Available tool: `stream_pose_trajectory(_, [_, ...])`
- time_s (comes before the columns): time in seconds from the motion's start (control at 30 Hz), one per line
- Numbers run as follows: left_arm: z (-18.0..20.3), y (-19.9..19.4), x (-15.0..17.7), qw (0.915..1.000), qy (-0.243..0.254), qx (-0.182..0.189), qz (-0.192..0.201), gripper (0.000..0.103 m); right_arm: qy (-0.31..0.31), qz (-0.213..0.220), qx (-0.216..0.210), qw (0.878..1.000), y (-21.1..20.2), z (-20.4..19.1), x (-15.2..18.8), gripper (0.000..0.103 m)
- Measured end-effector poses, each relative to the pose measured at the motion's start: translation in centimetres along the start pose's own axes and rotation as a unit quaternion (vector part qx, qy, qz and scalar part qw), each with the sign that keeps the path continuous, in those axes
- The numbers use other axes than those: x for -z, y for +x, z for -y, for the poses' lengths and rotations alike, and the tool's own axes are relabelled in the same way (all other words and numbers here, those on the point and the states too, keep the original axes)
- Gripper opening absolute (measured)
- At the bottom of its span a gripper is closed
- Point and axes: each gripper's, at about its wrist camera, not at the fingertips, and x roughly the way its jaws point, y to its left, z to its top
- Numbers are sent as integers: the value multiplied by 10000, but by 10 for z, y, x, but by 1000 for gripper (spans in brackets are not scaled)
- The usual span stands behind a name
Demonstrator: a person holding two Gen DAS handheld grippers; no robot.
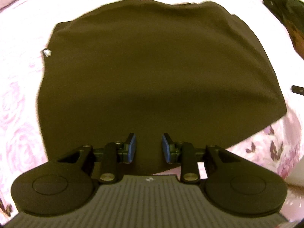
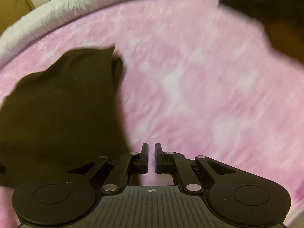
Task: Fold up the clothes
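Both cams sit right behind their own jaws and look steeply down at the bed. The left wrist view hangs close over the dark garment (image 1: 144, 72), which fills most of the frame, with the pink floral bedspread (image 1: 17, 102) showing round its edges. The right wrist view faces mostly bare bedspread (image 2: 190, 87), blurry, with the white bed edge (image 2: 57, 13) at the far left. Shared bit: that same garment (image 2: 62, 114) shows at the near left of the right view.
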Motion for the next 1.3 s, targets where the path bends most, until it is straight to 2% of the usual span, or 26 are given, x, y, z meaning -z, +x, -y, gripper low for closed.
stream_pose_trajectory(0.03, [-5,-2,4,9999,-80,-15,90,26,-83,148,32,9999,-6,-4,-2,4])
stream_pose_trajectory(0.07, [-11,-1,7,9997,-167,-21,188,26,-56,186,-237,9995,-8,-8,1,4])
stream_pose_trajectory(0.1, [-18,2,10,9993,-277,-56,254,26,-34,116,-497,9987,-5,-12,5,4])
stream_pose_trajectory(0.17, [-30,10,17,9986,-447,-170,230,26,-26,-211,-723,9972,11,-19,18,4])
stream_pose_trajectory(0.23, [-40,12,24,9980,-563,-242,178,27,81,-561,-510,9971,28,-18,32,4])
stream_pose_trajectory(0.3, [-48,10,31,9975,-637,-295,94,27,446,-604,-548,9957,26,-6,36,4])
stream_pose_trajectory(0.37, [-52,2,34,9961,-715,-508,-101,26,833,-706,-603,9922,20,6,36,4])
stream_pose_trajectory(0.43, [-52,-10,36,9950,-813,-581,-65,26,1206,-834,-766,9862,9,17,33,7])
stream_pose_trajectory(0.47, [-52,-16,37,9946,-872,-557,-5,26,1355,-793,-881,9837,2,20,33,20])
stream_pose_trajectory(0.5, [-49,-22,37,9945,-939,-462,55,26,1528,-709,-1022,9804,-5,24,35,55])
stream_pose_trajectory(0.53, [-45,-24,36,9945,-965,-389,73,26,1732,-649,-1170,9758,-10,27,38,71])
stream_pose_trajectory(0.57, [-39,-25,33,9951,-925,-336,87,26,2030,-656,-1343,9677,-9,31,43,91])
stream_pose_trajectory(0.73, [-15,-23,23,9972,-726,-70,172,26,3483,-776,-1988,9128,12,48,66,91])
stream_pose_trajectory(0.83, [-11,-20,23,9975,-689,-9,182,26,4044,-423,-2182,8872,22,54,81,91])
stream_pose_trajectory(0.9, [-14,-19,23,9970,-757,28,184,26,4307,-221,-2214,8746,27,56,89,91])
stream_pose_trajectory(0.97, [-19,-12,20,9957,-891,140,204,26,4456,-27,-2246,8666,30,57,91,89])
stream_pose_trajectory(1.0, [-23,-12,18,9949,-959,220,224,26,4460,55,-2304,8649,32,57,90,83])
stream_pose_trajectory(1.03, [-27,-11,15,9939,-1023,309,255,26,4463,138,-2362,8630,33,56,89,75])
stream_pose_trajectory(1.07, [-31,-10,13,9932,-1065,370,282,26,4476,197,-2403,8611,36,54,87,58])
stream_pose_trajectory(1.13, [-36,-8,9,9929,-1054,451,304,26,4525,185,-2356,8599,48,46,81,57])
stream_pose_trajectory(1.17, [-38,-7,7,9931,-1024,481,301,26,4449,241,-2257,8664,50,42,78,57])
stream_pose_trajectory(1.2, [-41,-5,4,9933,-993,510,299,26,4485,330,-2220,8651,50,39,78,61])
stream_pose_trajectory(1.3, [-48,-6,0,9934,-896,630,349,26,4709,640,-2226,8512,43,35,88,67])
